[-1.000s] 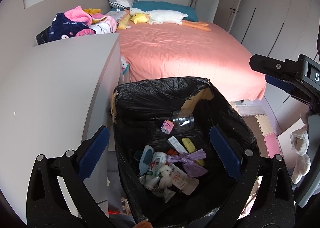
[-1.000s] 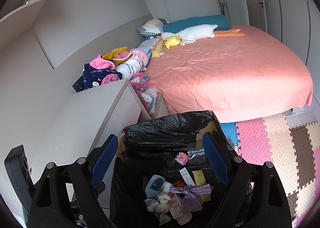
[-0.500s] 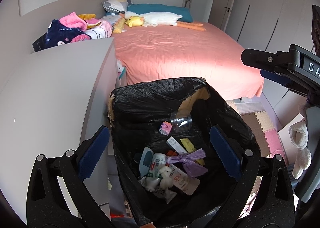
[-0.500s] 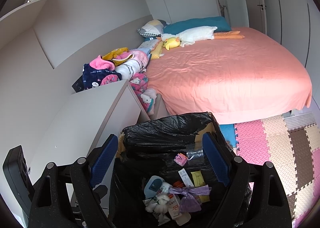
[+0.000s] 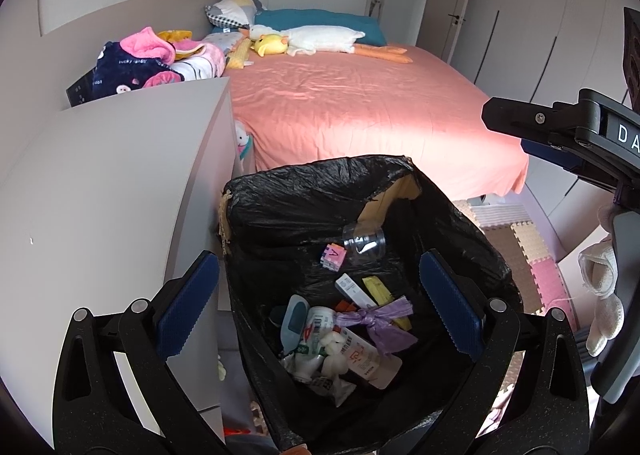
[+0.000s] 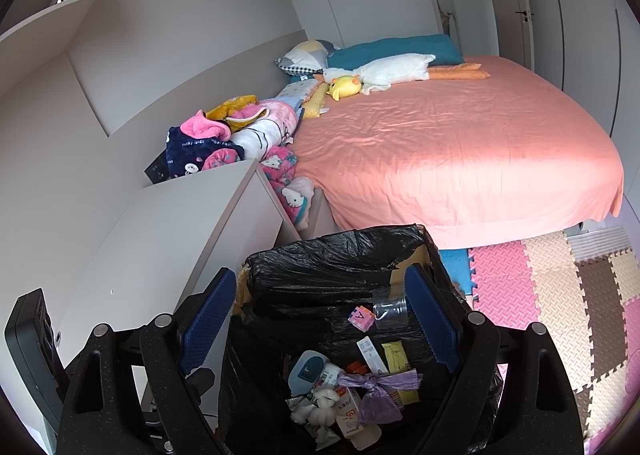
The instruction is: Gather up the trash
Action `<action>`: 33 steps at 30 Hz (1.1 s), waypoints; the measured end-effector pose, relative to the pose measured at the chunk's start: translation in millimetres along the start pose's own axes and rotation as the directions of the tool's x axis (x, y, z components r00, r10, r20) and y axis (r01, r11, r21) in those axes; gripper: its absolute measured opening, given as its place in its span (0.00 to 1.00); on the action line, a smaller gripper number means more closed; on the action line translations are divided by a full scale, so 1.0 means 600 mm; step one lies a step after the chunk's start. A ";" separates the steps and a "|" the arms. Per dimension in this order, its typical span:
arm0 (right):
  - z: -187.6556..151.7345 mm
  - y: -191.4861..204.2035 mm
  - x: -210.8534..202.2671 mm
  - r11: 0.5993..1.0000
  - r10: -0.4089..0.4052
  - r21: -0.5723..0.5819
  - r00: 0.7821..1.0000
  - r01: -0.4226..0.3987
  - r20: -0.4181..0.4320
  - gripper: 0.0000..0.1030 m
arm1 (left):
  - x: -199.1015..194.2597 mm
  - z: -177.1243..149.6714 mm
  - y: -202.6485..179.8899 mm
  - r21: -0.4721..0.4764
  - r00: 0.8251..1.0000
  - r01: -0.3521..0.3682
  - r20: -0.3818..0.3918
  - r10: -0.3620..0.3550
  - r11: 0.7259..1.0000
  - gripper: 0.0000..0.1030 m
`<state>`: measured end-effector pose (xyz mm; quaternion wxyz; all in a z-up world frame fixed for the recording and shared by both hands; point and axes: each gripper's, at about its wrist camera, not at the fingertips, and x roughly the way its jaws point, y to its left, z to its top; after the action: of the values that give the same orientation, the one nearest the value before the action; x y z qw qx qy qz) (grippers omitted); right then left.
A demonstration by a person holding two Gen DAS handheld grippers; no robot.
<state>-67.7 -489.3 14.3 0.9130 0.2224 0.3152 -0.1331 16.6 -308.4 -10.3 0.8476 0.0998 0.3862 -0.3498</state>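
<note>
A bin lined with a black bag stands below both grippers. In it lie several pieces of trash: a clear plastic cup, a small pink cube, a tied purple bag, a white carton and yellow packets. My left gripper is open and empty above the bin. My right gripper is open and empty above it too; its body shows at the right of the left wrist view.
A grey desk top adjoins the bin on the left. A bed with a pink sheet lies beyond, with plush toys and folded clothes. Foam floor mats lie to the right.
Both views have shifted slightly; the bin and its trash sit a little lower and closer. Both grippers stay open and empty.
</note>
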 end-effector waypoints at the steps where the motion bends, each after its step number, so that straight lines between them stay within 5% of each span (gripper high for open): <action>1: 0.000 0.000 0.000 1.000 0.000 -0.001 1.000 0.000 0.001 0.84 | 0.000 0.000 0.000 -0.001 1.000 0.001 0.000 -0.001 1.000 0.94; 33: 0.000 -0.004 -0.005 1.000 -0.004 -0.007 1.000 0.004 0.000 0.84 | -0.001 -0.006 -0.012 0.040 1.000 0.003 0.012 -0.004 0.999 0.94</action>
<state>-70.7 -490.8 15.3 0.9135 0.2185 0.3161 -0.1338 9.2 -311.5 -11.6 0.8472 0.1140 0.3740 -0.3596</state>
